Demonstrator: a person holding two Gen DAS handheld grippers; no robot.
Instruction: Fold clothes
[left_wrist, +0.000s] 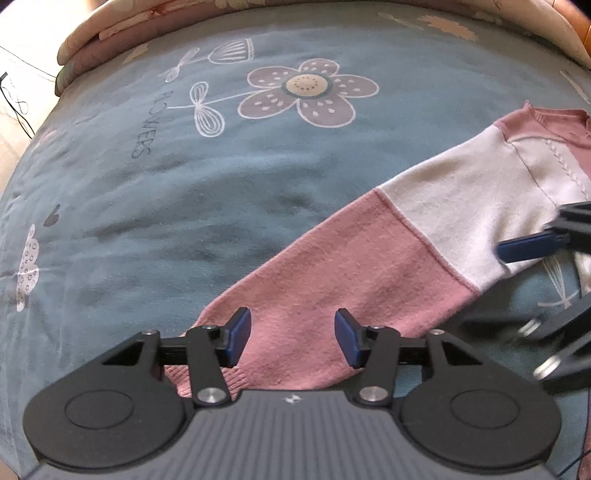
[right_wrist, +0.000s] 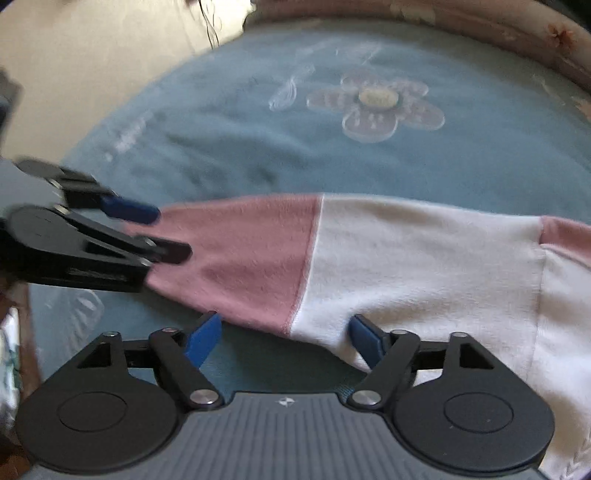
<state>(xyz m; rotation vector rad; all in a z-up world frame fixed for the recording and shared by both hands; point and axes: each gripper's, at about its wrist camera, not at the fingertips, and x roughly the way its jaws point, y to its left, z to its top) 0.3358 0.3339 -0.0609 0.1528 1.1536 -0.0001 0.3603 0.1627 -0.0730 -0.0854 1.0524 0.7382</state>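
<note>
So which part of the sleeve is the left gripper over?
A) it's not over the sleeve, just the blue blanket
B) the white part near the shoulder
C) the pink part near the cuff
C: the left gripper has its open blue fingers on either side of the pink end of the sleeve, by the cuff, while the white part lies farther up toward the right gripper.

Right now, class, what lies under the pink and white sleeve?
The pink and white sleeve lies flat on the blue flower-printed bed cover, which shows all around it. Whatever print sits directly beneath the sleeve is covered.
</note>
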